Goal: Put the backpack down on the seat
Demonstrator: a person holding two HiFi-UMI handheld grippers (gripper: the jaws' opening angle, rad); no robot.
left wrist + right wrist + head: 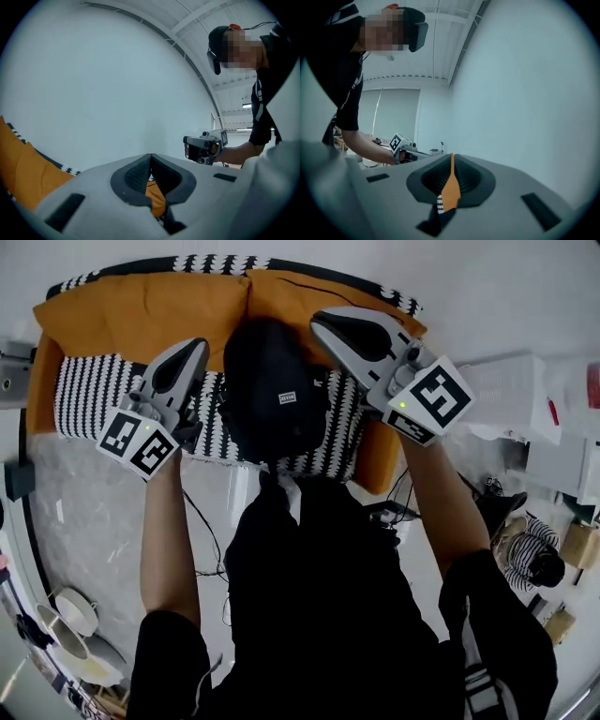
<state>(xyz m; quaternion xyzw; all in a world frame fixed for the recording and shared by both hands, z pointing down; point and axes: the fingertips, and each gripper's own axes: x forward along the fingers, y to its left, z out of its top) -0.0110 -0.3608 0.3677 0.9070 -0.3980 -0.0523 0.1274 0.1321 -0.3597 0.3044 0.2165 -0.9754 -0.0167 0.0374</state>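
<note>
A black backpack (272, 390) rests upright on the black-and-white striped seat (89, 390) of a small sofa, leaning against the orange back cushions (141, 310). My left gripper (195, 345) hovers just left of the backpack, jaws together with nothing between them. My right gripper (321, 322) hovers at the backpack's upper right, also shut and empty. In the left gripper view the closed jaws (151, 158) face a white wall, with orange cushion below them. The right gripper view shows its jaws (452, 158) closed to a thin slit over orange cushion and striped fabric.
White boxes (511, 395) stand on the floor right of the sofa. Cables (211, 549) trail across the pale floor in front of it. Bowls (75, 610) lie at the lower left, and a striped bundle (534, 559) at the right. A white wall runs behind the sofa.
</note>
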